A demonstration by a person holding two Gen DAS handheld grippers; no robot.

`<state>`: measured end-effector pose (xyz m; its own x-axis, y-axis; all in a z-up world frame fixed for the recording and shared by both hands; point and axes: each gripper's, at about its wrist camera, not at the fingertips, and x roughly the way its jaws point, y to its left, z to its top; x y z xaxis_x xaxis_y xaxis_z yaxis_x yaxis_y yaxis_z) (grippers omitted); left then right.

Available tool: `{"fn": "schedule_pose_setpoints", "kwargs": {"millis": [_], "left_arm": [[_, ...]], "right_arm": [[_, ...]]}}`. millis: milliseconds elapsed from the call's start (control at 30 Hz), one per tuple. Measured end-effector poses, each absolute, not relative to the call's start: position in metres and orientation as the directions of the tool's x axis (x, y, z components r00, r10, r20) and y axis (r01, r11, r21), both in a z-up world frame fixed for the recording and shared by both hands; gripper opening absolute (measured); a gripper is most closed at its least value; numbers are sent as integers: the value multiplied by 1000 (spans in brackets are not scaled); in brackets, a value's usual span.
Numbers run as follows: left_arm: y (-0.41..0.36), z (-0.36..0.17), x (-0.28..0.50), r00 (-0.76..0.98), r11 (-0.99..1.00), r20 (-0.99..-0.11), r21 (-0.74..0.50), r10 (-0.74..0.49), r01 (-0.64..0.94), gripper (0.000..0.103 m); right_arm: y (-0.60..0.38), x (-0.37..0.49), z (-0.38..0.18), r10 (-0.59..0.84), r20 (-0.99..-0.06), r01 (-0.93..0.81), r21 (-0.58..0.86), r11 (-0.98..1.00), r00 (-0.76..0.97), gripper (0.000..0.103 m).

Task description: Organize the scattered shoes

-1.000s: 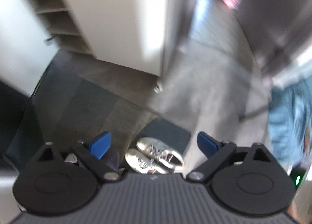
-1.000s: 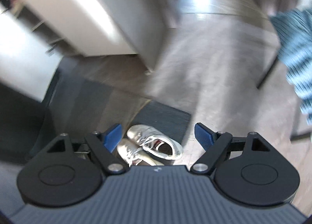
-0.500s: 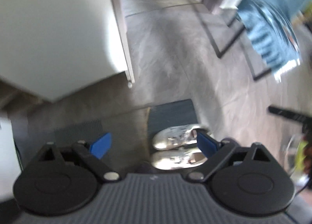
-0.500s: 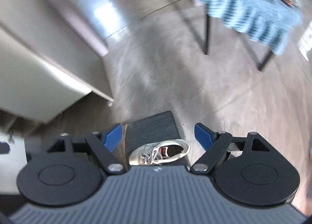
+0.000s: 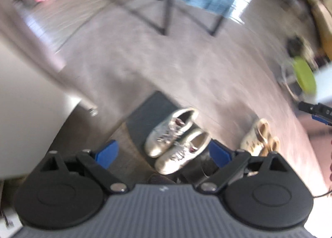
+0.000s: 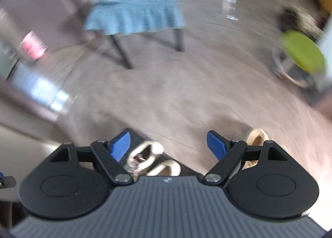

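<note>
Below my left tool (image 5: pixel 161 153), whose blue fingers are spread wide with nothing between them, I see a pair of white lace-up sneakers (image 5: pixel 176 142) lying side by side, touching, on a dark rectangular floor mat (image 5: pixel 143 111) on the grey floor. Further right, a pair of beige slip-on shoes (image 5: pixel 259 136) sits on the bare floor, apart from the mat. My right tool (image 6: pixel 168 144) is released too, hovering empty above the sneakers, the beige pair partly hidden behind its right finger.
</note>
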<state>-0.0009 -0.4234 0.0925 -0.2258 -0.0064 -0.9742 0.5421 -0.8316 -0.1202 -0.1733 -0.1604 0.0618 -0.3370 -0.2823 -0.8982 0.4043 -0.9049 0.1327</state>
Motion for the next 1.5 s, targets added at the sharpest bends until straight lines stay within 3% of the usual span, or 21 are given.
{"fn": "schedule_pose_setpoints", "kwargs": {"millis": [367,500,733,833,933,1067,1133,1200,1300,1500], "left_arm": [[-256,100,-1,-269,-933,-962,-139,47,332,96],[-201,79,16,-285,-940,-958,-109,13,323,96],[-151,-11,32,-246,-918,-968,-139,47,372,98],[-144,-61,41,-251,-903,-966,-157,57,401,98],[-138,-99,56,-256,-909,-966,-131,28,395,98],[-141,-127,64,-201,-885,-979,-108,17,453,96],[-144,-131,67,-185,-863,-983,-81,-15,499,97],[-147,-129,74,-190,-852,-981,-62,-44,520,97],[-165,-132,62,-198,-846,-979,-73,-39,528,97],[-156,-140,64,-169,-869,-986,-76,-9,489,97]], "right_arm": [[43,-66,29,-80,-921,-25,97,-995,-382,83],[85,-36,-10,-82,-928,-63,112,-992,-364,83],[107,-28,-124,-41,-945,-40,57,-998,-325,83],[115,-41,-199,-16,-944,-83,46,-995,-330,83],[125,-61,-276,25,-945,-108,11,-994,-326,83],[138,-79,-338,93,-948,-141,-52,-989,-303,83],[142,-88,-369,79,-954,-112,-49,-993,-291,72],[138,-90,-380,86,-954,-62,-71,-996,-289,69],[125,-93,-393,113,-952,1,-118,-993,-285,48],[121,-99,-407,112,-950,-74,-94,-993,-292,46]]}}
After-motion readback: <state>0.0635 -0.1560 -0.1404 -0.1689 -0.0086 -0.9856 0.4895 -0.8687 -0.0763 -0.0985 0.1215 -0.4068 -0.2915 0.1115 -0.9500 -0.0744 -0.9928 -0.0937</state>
